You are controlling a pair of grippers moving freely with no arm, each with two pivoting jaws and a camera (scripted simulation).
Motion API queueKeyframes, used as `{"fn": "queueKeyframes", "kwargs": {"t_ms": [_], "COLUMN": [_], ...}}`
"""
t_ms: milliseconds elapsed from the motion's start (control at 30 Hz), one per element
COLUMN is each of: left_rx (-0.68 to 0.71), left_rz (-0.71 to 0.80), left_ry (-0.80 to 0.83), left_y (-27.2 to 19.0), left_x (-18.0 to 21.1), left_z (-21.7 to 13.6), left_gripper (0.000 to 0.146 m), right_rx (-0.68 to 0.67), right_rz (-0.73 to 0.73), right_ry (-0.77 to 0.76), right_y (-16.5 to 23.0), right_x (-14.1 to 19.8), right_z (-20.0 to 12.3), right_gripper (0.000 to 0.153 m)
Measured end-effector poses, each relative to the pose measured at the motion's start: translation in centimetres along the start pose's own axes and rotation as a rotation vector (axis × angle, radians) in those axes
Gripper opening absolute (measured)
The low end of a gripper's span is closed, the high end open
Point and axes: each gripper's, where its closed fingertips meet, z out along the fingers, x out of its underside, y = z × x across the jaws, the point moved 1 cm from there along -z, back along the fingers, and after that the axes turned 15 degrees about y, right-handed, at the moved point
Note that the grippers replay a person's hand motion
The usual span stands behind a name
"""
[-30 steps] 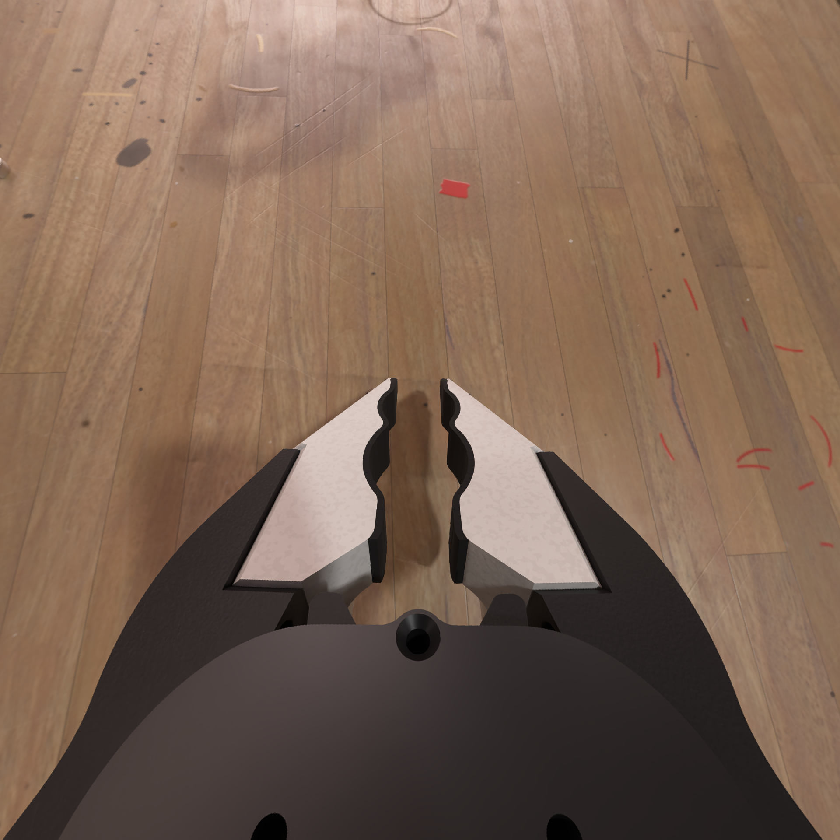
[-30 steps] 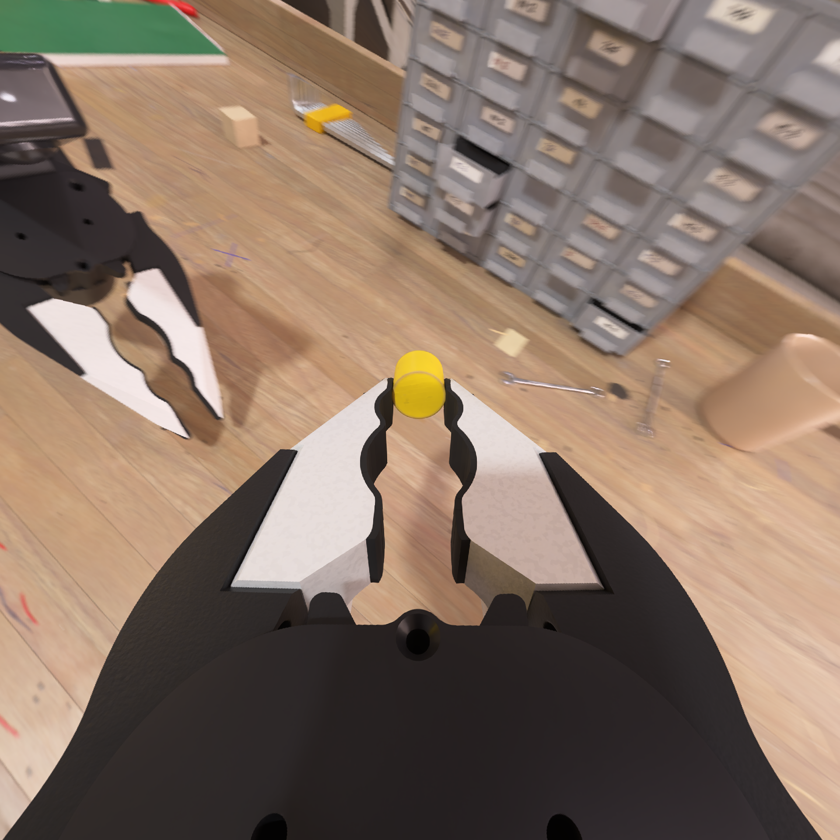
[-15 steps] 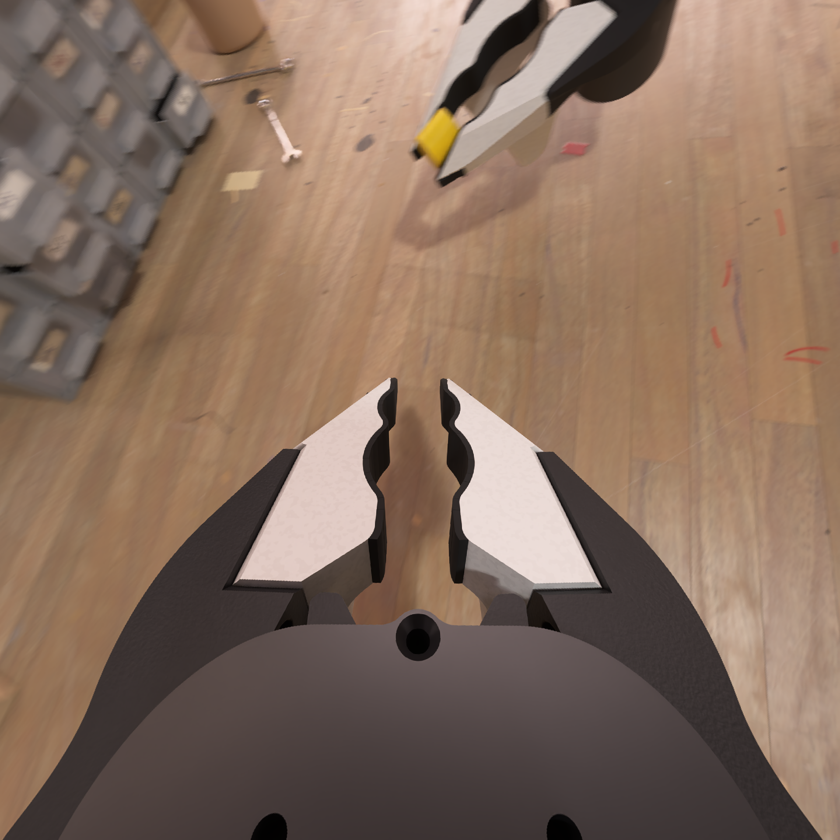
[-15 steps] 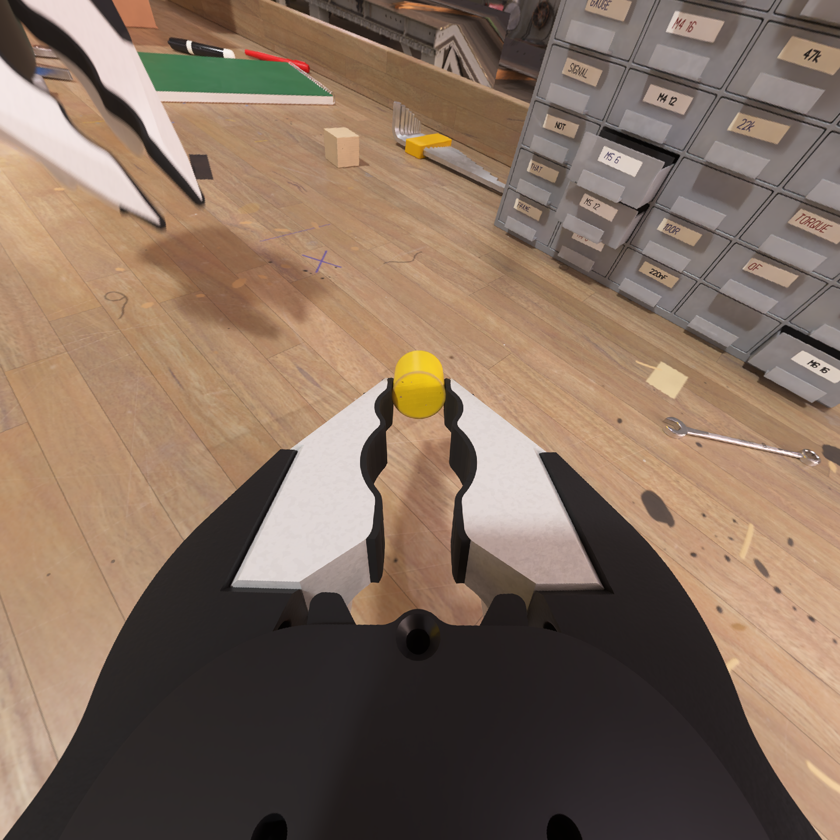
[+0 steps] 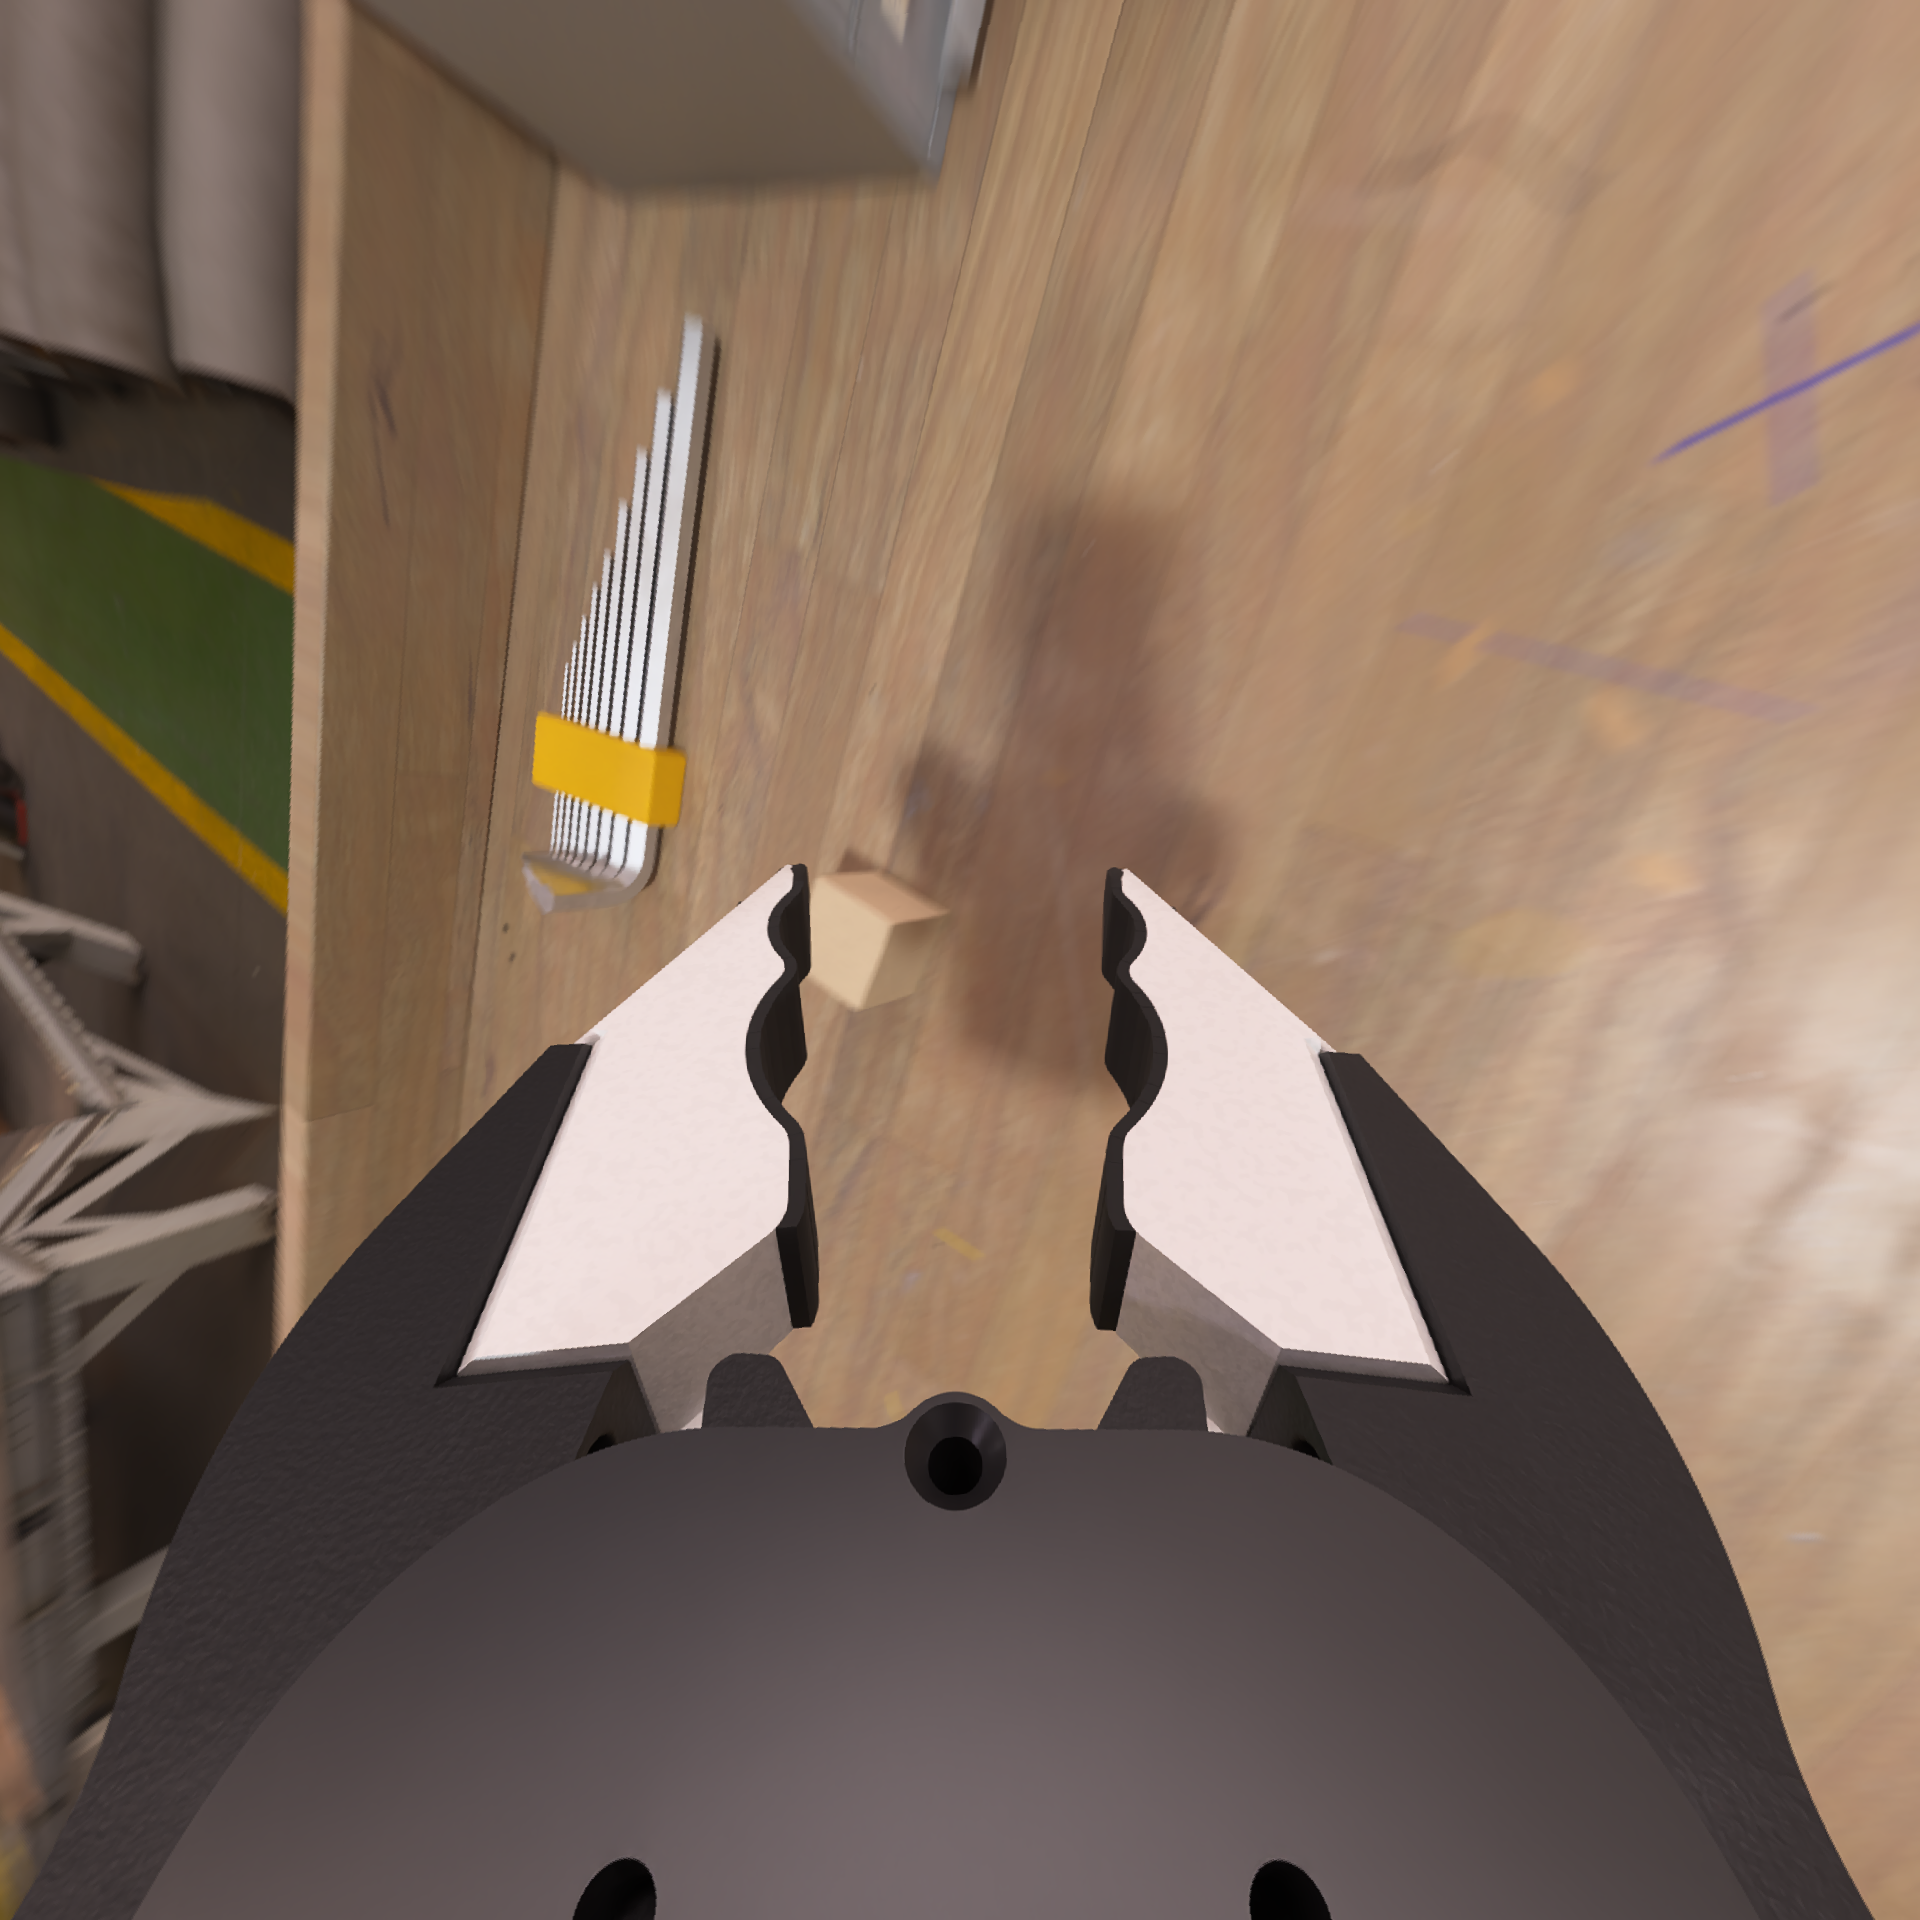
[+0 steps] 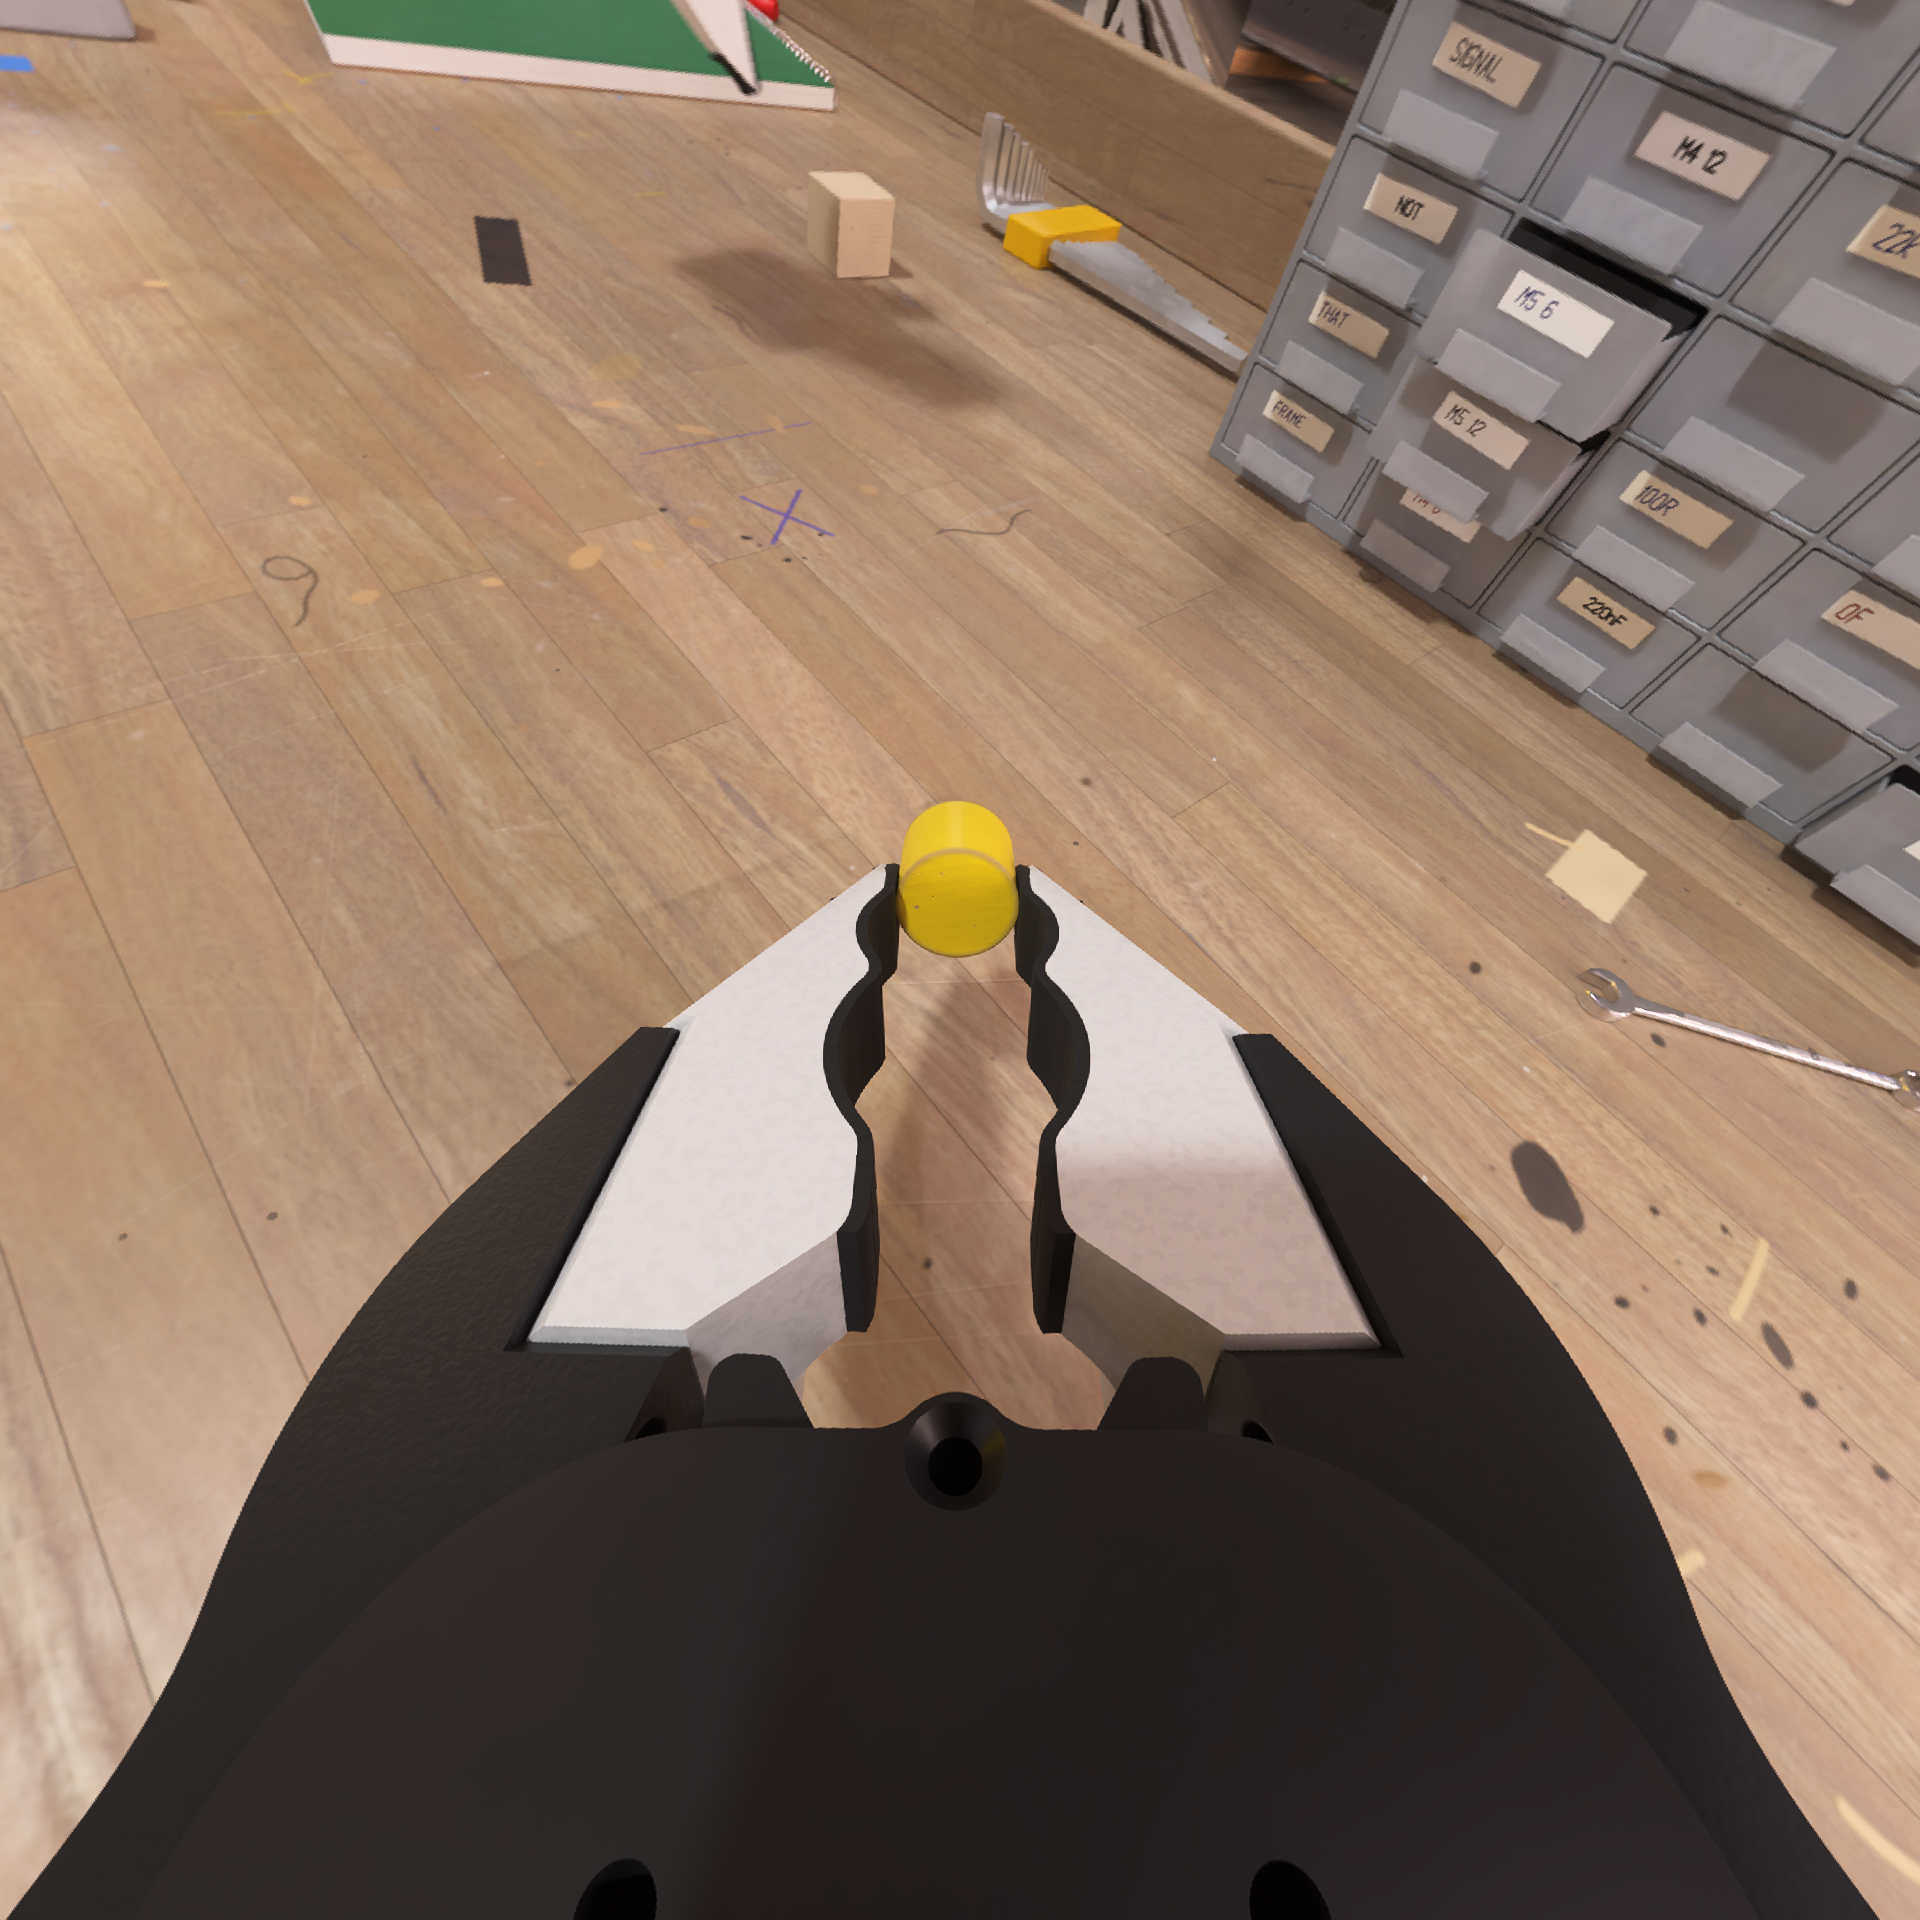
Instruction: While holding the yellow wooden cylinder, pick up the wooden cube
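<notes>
My right gripper (image 6: 956, 878) is shut on the yellow wooden cylinder (image 6: 956, 883), held at the fingertips above the wooden bench top. The pale wooden cube (image 6: 852, 223) stands far ahead on the bench in the right wrist view. In the left wrist view my left gripper (image 5: 954, 894) is open and empty, above the cube (image 5: 873, 940), which lies below, just inside the left fingertip. A tip of the left gripper (image 6: 727, 36) shows at the top of the right wrist view.
A set of hex keys in a yellow holder (image 5: 613, 769) lies close to the cube, also in the right wrist view (image 6: 1060, 234). A grey drawer cabinet (image 6: 1621, 343) stands at right. A green mat (image 6: 540, 31) lies far back. A wrench (image 6: 1745, 1039) lies at right.
My left gripper has swung away from the cabinet side to above the cube and has opened its jaws. My right gripper still holds the cylinder and has drifted forward.
</notes>
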Motion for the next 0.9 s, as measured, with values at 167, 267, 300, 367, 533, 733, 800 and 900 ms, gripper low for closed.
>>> {"fn": "queueKeyframes", "kwargs": {"t_ms": [167,267,300,367,533,733,800,900], "left_rx": [0.010,0.077,0.088,0.099,0.108,0.143,0.146,0.123], "left_rz": [0.241,0.343,0.379,0.444,0.468,0.428,0.417,0.392], "left_ry": [0.277,0.346,0.368,0.443,0.495,0.462,0.450,0.446], "left_y": [3.5,3.7,3.6,3.7,4.0,3.9,3.8,4.0], "left_x": [2.0,2.9,3.3,4.3,5.3,4.8,4.7,4.8], "left_z": [5.4,7.3,7.8,8.9,10.5,10.6,10.5,10.4], "left_gripper": [0.062,0.064,0.064,0.063,0.054,0.041,0.039,0.037], "right_rx": [-0.023,-0.040,-0.046,-0.053,-0.065,-0.069,-0.068,-0.066], "right_rz": [-0.013,-0.011,-0.012,-0.017,-0.026,-0.041,-0.046,-0.051], "right_ry": [0.003,-0.005,-0.005,-0.002,0.000,0.012,0.017,0.021], "right_y": [0.3,0.4,0.5,0.6,0.7,1.0,1.0,1.1], "right_x": [0.0,0.0,0.0,0.0,0.1,0.2,0.2,0.2], "right_z": [0.0,-0.1,-0.1,-0.1,0.0,0.1,0.2,0.2], "right_gripper": [0.021,0.021,0.021,0.021,0.021,0.021,0.021,0.021]}}
